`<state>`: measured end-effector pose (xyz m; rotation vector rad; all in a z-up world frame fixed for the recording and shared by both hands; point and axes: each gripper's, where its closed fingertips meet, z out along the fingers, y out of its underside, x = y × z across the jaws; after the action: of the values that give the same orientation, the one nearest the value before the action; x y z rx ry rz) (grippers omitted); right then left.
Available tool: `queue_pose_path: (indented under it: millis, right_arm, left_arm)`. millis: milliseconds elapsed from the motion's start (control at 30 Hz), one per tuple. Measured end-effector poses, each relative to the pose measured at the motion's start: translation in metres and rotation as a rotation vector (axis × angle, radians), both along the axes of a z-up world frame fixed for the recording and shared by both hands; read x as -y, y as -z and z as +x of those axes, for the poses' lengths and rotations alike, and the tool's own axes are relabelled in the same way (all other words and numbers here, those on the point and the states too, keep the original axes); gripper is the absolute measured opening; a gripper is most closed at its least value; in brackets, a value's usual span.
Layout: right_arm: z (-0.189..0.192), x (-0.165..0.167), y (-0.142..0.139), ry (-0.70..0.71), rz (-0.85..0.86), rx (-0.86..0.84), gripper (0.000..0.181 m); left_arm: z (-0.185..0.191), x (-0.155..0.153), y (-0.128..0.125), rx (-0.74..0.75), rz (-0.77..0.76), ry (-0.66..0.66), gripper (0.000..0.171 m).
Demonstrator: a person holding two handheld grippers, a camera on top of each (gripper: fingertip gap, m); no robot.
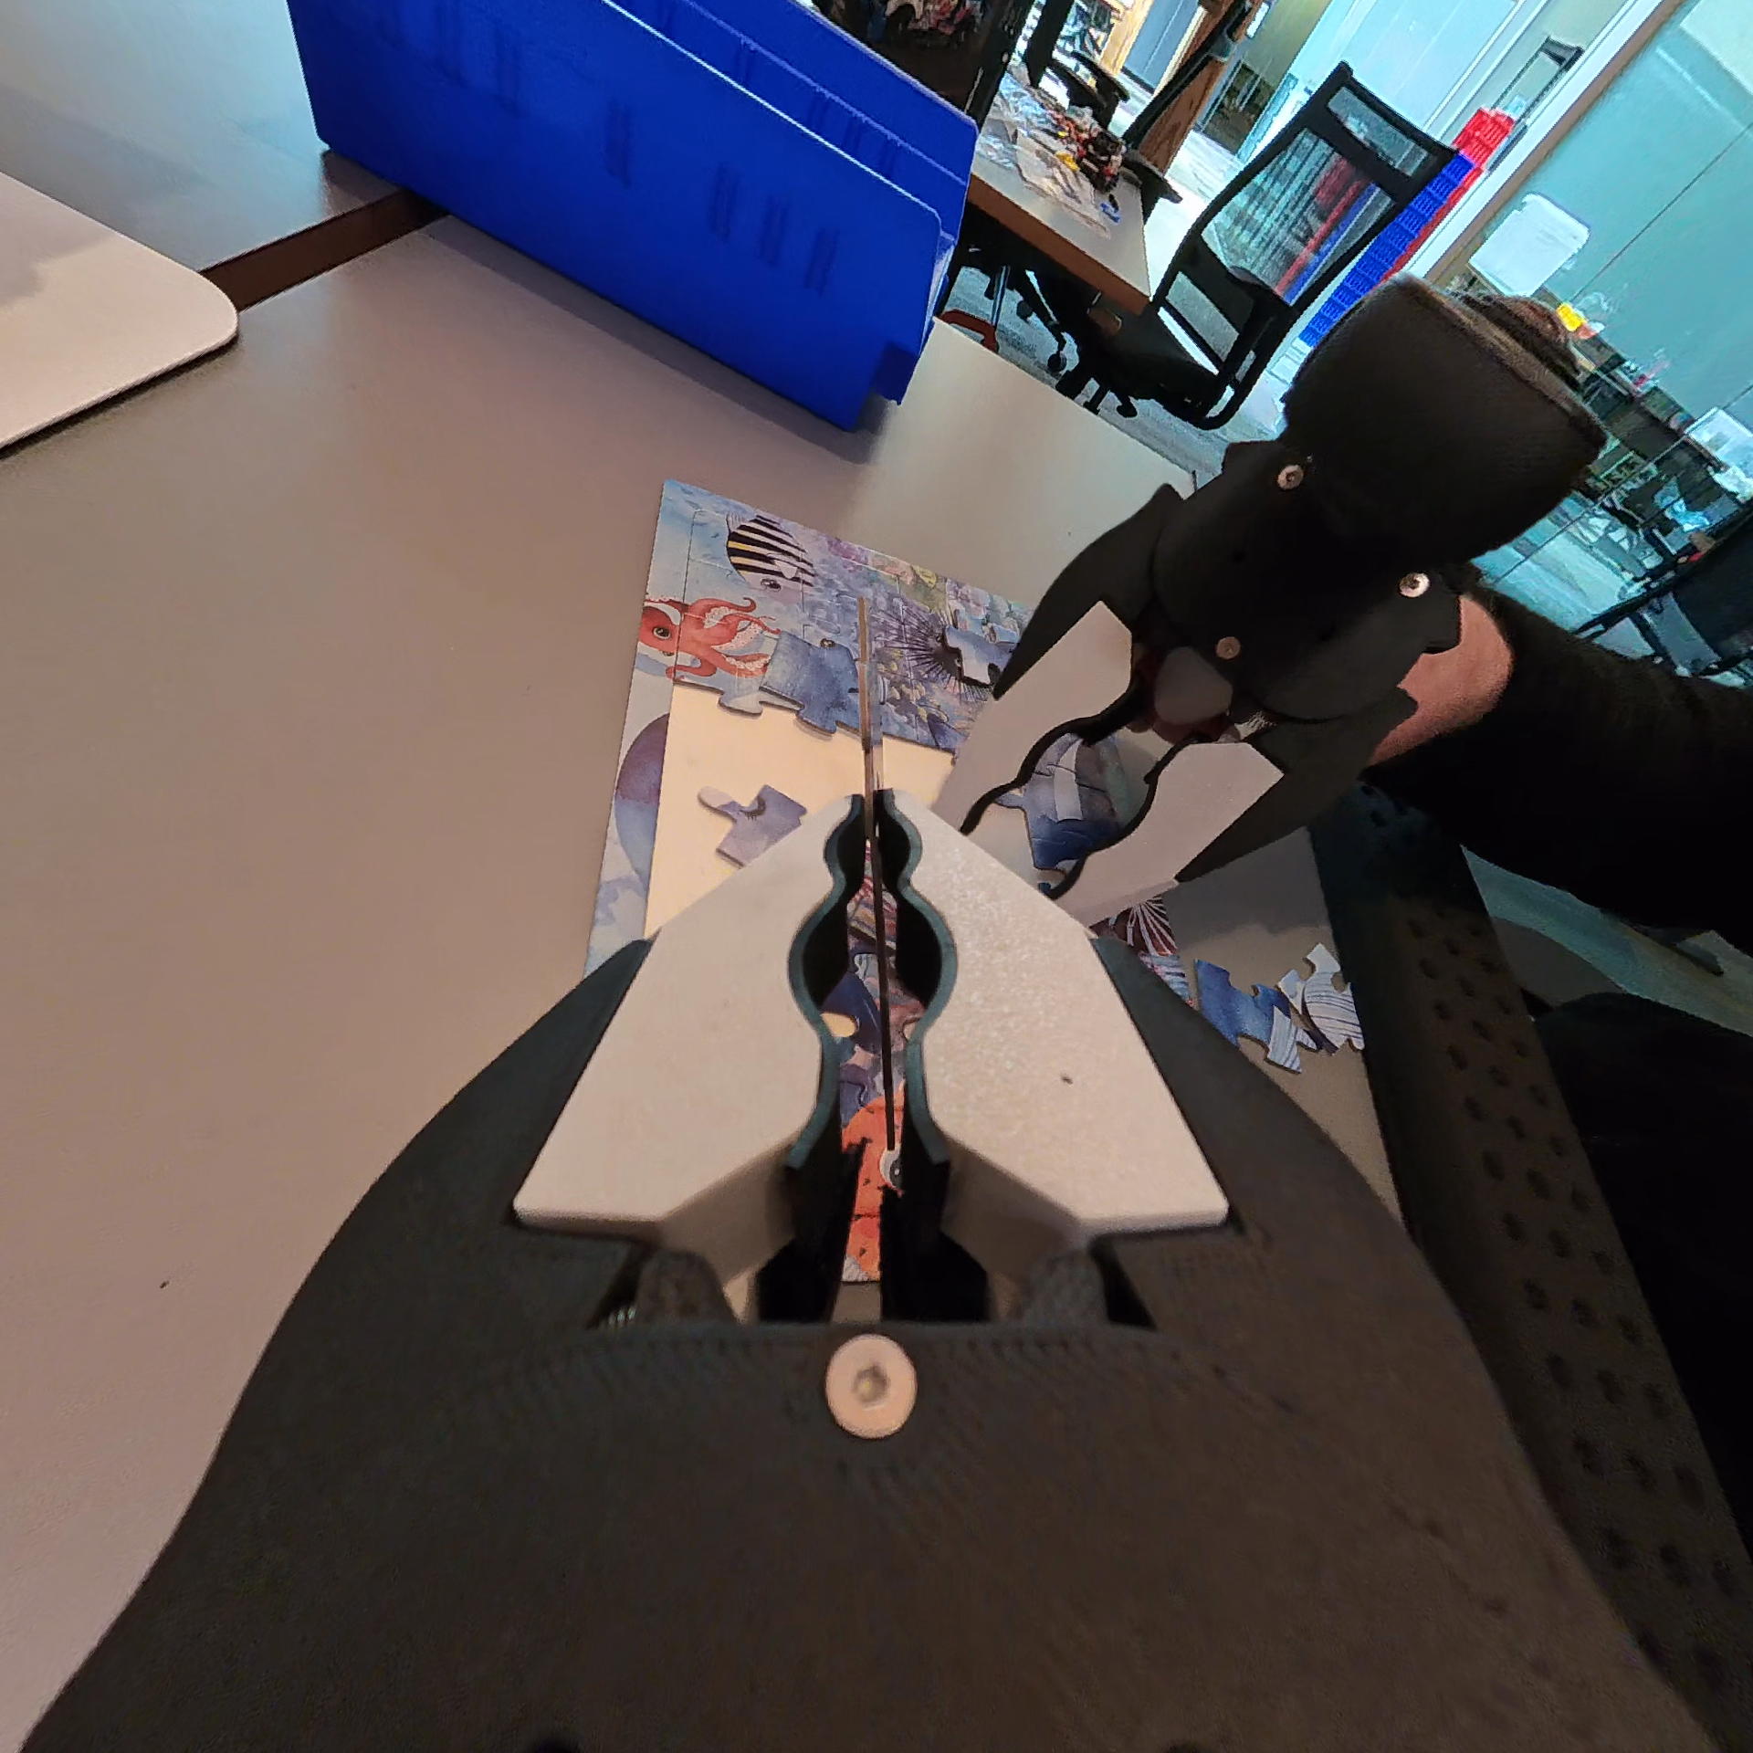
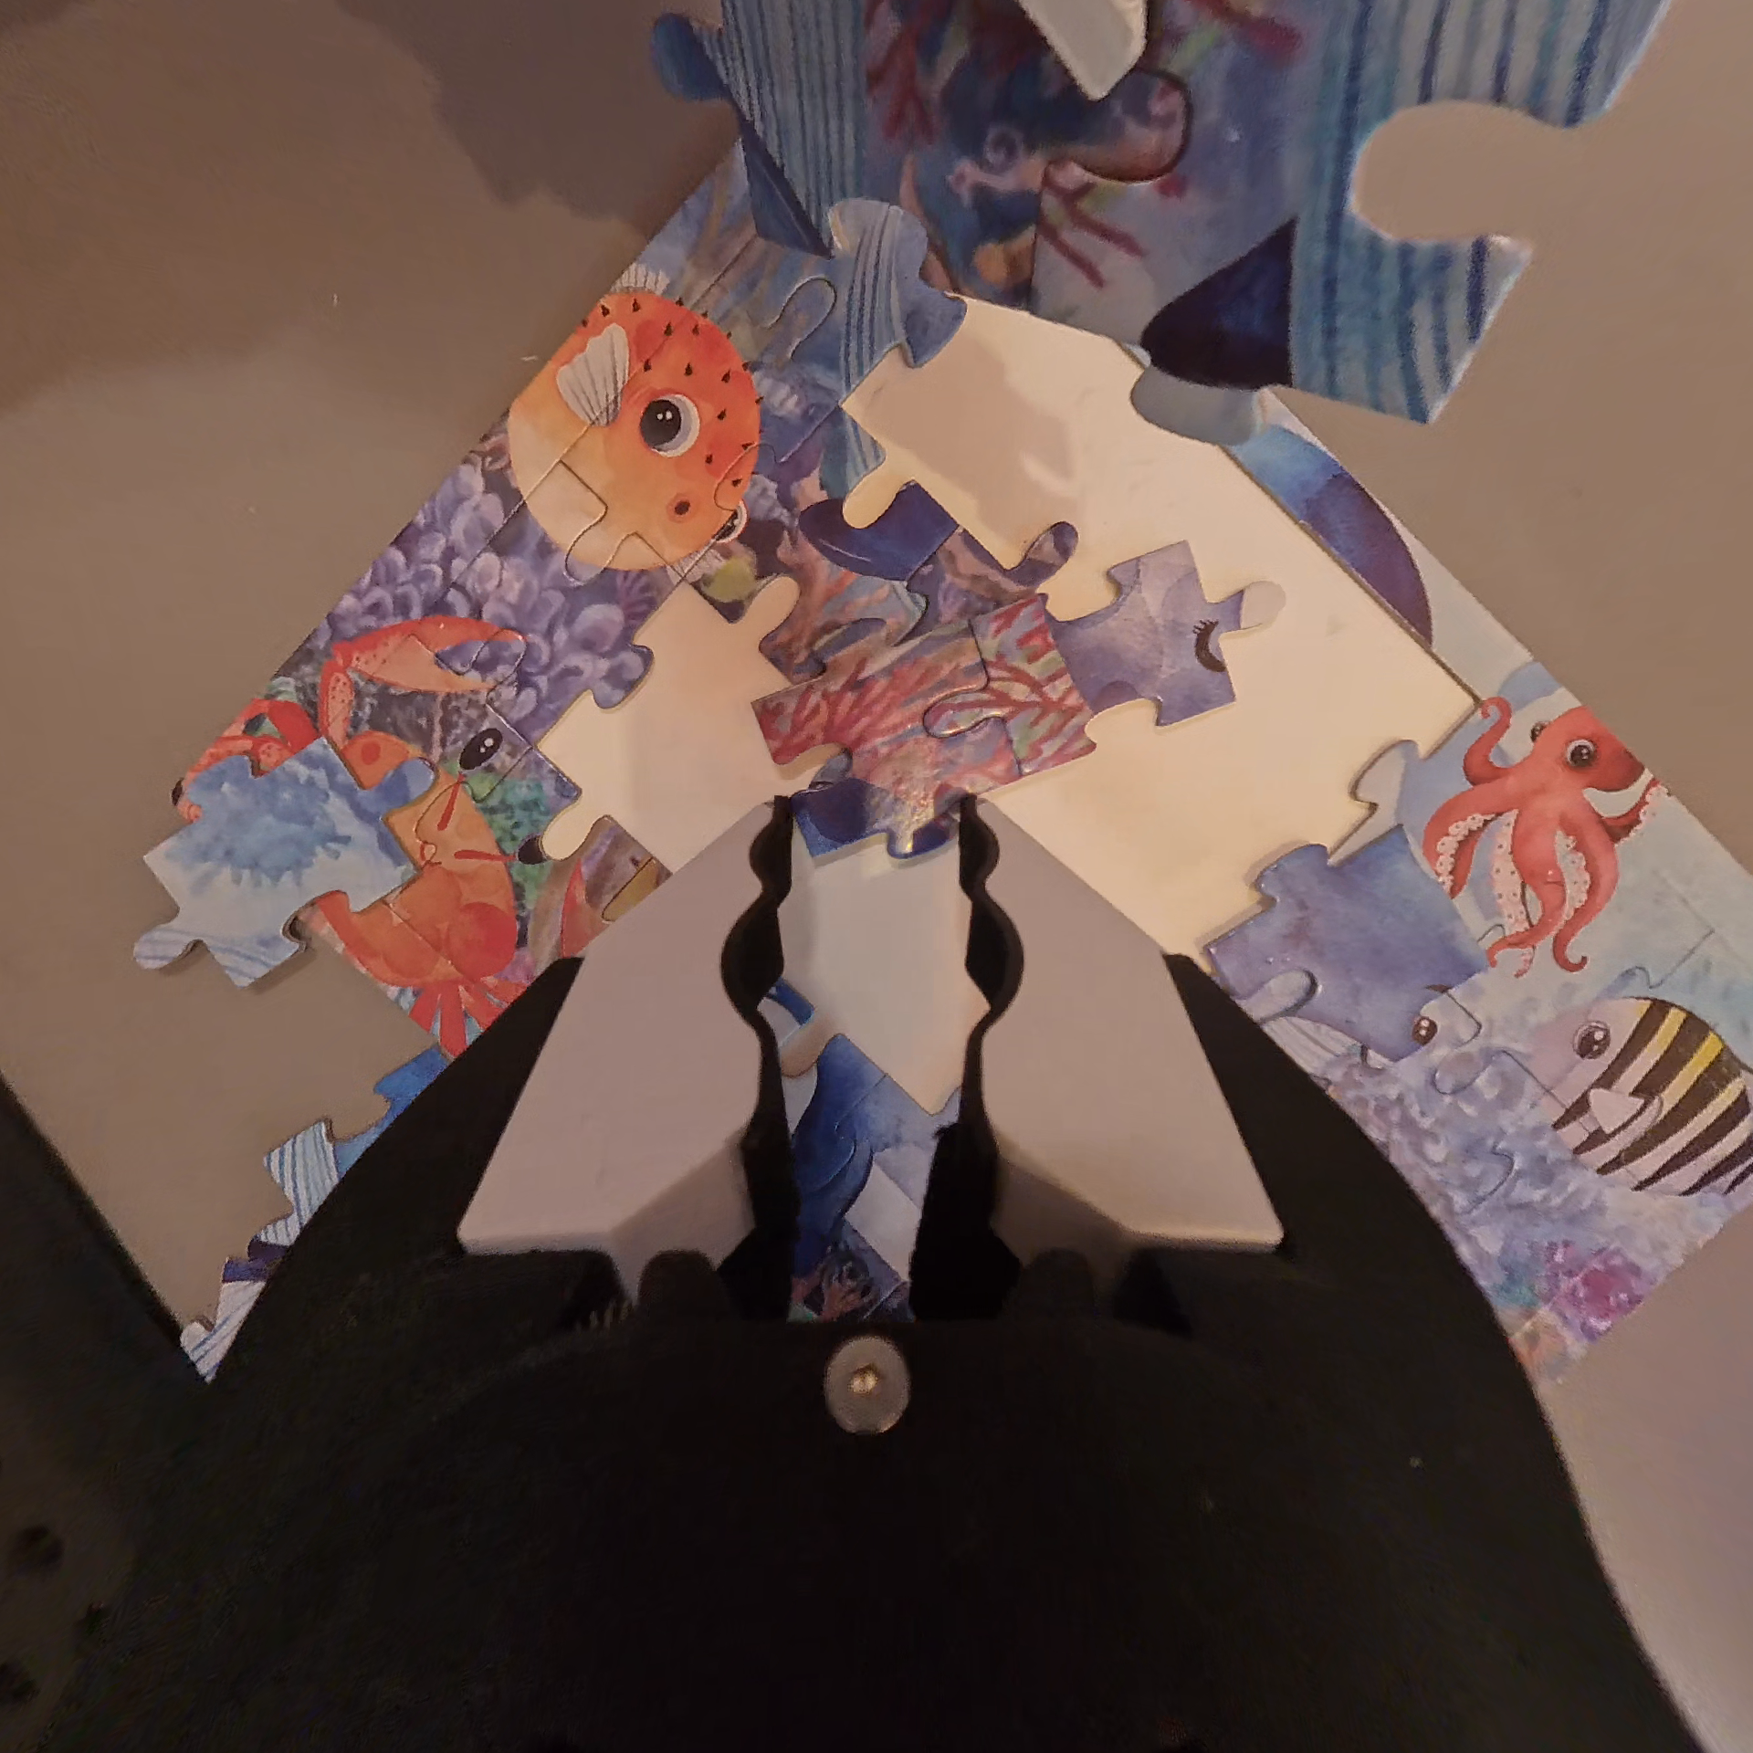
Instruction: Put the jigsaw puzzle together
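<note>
So the puzzle (image 2: 588,607) was maybe halfway there, lying flat on the grey table (image 1: 332,759). The border bits with the pufferfish (image 2: 636,427), crab (image 2: 427,835), octopus (image 2: 1556,806) and striped fish (image 2: 1651,1100) looked locked in, but a big cream patch of bare tray (image 2: 1186,759) in the middle was unfilled. A few coral and purple pieces (image 2: 996,683) sat loosely in that gap, not seated as far as I could tell, and more loose pieces (image 1: 1271,1005) lay off the near edge on the table.

The left gripper (image 1: 871,806) was clamped tight on a piece held edge-on (image 1: 865,702), hanging above the board; from the right wrist view it was the blue striped piece (image 2: 1138,190). The right gripper (image 2: 873,816) hovered low over the middle with its fingers parted, gripping nothing I could see.

A blue bin (image 1: 664,190) sat behind, well clear. My guess: the strays in the gap would get in the way of dropping the held one
</note>
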<state>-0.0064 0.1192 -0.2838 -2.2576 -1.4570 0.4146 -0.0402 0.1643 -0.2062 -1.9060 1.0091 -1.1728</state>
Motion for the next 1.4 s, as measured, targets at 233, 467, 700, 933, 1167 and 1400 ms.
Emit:
queue_pose_path:
  millis: [233,467,700,933,1167,1400]
  right_arm:
    - [0.001,0.002,0.000,0.002,0.012,-0.008,0.033]
    - [0.006,0.016,-0.013,-0.197,0.043,0.027,0.033]
    - [0.013,0.022,-0.008,-0.387,0.092,0.149,0.033]
    - [0.012,0.017,-0.003,-0.406,0.089,0.183,0.033]
    - [0.014,0.017,-0.004,-0.424,0.097,0.206,0.033]
    - [0.026,-0.013,-0.020,-0.280,0.165,0.204,0.033]
  left_arm:
    - [0.001,0.001,0.000,-0.005,0.005,0.003,0.000]
    - [0.001,0.000,0.000,-0.003,0.007,0.003,0.000]
    - [0.003,0.000,0.005,-0.018,0.005,0.007,0.000]
    - [0.001,-0.002,0.007,-0.022,0.001,0.001,0.000]
    - [0.001,-0.003,0.010,-0.028,-0.003,0.000,0.000]
    - [-0.005,-0.012,0.005,-0.017,0.022,-0.050,0.000]
